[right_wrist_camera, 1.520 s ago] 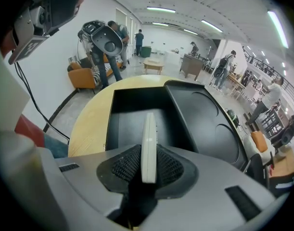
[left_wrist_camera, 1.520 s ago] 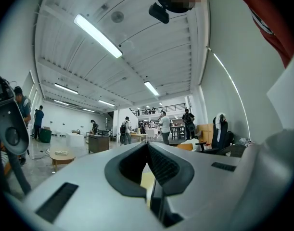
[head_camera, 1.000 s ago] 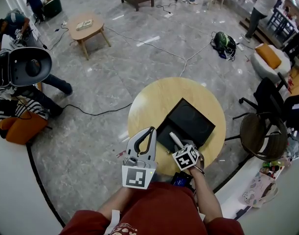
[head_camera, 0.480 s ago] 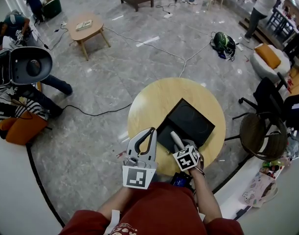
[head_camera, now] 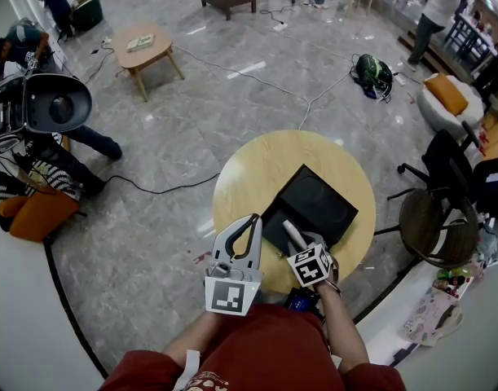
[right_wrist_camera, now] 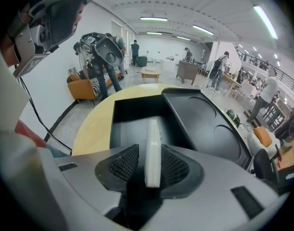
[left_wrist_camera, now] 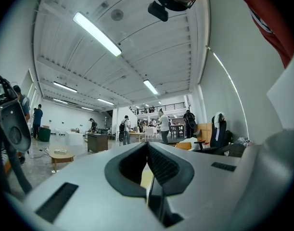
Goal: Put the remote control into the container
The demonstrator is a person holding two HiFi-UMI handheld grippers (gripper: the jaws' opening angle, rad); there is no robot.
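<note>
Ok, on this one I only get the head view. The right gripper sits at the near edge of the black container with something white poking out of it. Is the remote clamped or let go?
Observer: In the right gripper view the right gripper's jaws are opening. The white remote stands on edge between them, with a gap showing at one pad.
Operator: Where does it point?
Observer: Its far end aims down into the deep compartment of the container.
Operator: And the left gripper?
Observer: The left gripper has its jaws together with nothing between them, aimed out at the room.
</note>
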